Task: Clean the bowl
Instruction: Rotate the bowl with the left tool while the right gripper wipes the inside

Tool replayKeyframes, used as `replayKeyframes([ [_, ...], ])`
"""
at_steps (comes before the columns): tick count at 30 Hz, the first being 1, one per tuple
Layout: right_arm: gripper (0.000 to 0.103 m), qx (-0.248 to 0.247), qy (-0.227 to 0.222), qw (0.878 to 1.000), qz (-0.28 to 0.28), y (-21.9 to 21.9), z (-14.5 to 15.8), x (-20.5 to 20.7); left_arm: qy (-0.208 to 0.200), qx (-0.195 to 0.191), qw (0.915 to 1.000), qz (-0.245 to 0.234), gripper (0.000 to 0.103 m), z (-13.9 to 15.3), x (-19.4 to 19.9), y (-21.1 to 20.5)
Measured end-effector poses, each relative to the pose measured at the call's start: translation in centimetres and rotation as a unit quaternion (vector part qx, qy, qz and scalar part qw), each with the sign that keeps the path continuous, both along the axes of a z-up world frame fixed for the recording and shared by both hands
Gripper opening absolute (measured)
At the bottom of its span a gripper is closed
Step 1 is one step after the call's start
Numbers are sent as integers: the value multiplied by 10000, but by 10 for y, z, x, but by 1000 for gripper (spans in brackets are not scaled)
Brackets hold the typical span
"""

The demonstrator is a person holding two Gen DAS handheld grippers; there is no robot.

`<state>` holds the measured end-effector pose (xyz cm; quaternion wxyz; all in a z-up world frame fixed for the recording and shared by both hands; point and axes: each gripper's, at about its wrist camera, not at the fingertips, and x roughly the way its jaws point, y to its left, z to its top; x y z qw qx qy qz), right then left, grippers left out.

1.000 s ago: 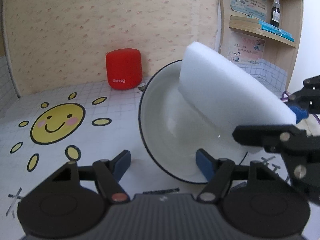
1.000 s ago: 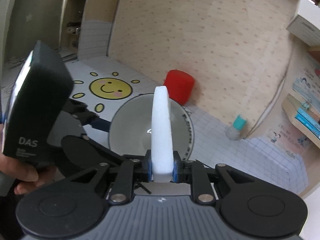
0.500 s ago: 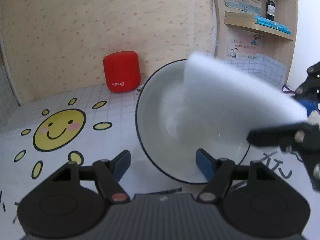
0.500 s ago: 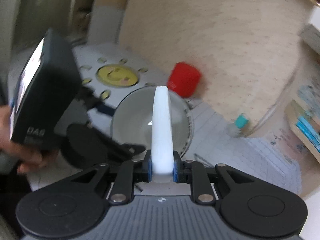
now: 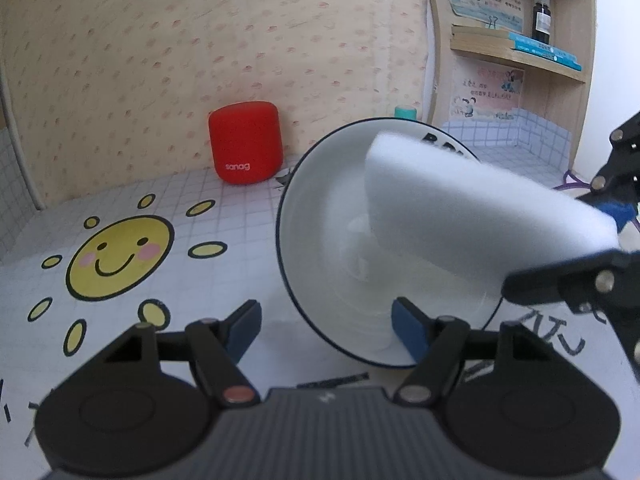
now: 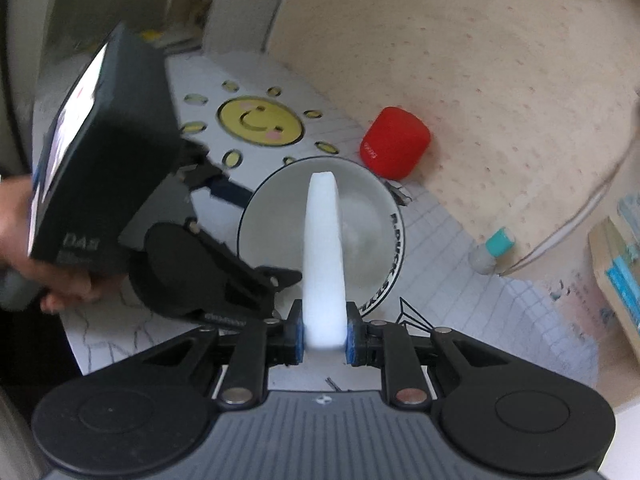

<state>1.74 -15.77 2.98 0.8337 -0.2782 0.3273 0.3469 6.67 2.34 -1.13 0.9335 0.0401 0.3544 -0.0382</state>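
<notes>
A white bowl (image 5: 320, 240) with a dark rim stands tilted on the checked table, its opening facing right. My left gripper (image 5: 326, 324) is shut on it: one blue pad sits inside the wall, the other outside. From the right wrist view, the same bowl (image 6: 360, 220) lies straight ahead with the left gripper (image 6: 256, 236) on its left side. My right gripper (image 6: 324, 338) is shut on a thick white sponge (image 6: 324, 248). The sponge (image 5: 460, 208) reaches into the bowl, far end against the inside. The right gripper (image 5: 592, 240) shows at the right edge.
A red speaker (image 5: 244, 148) stands by the back wall, a small teal-capped bottle (image 6: 492, 250) to its right. A yellow sun drawing (image 5: 120, 256) covers the table's left. A wooden shelf (image 5: 516, 48) with books and a dark bottle (image 5: 542, 12) rises at the right. A hand (image 6: 40, 280) holds the left gripper.
The sponge's far end has slid lower inside the bowl, and the right gripper has rolled a little. The bowl and the left gripper have stayed put.
</notes>
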Motion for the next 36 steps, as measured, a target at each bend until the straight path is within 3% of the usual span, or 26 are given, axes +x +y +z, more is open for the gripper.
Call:
replayKeyframes([
  [3,18,516,-9,9984,-216,-9,1,-2,-7,13,10000,5,71,0,0,0],
  [6,18,720,8,9968,-352,-14,-1,-4,-7,17,10000,4,71,0,0,0],
  [16,18,803,160,9959,-392,-14,-14,-6,-7,9,10000,15,71,0,0,0],
  [20,19,1049,125,9932,-483,-24,-15,-6,-13,15,10000,19,71,0,0,-1],
  [31,19,1953,-443,9767,-769,-42,-23,-21,-20,31,10000,29,71,0,0,-2],
  [36,19,2344,-372,9673,-900,-42,-26,-15,-18,30,10000,38,72,1,0,-2],
])
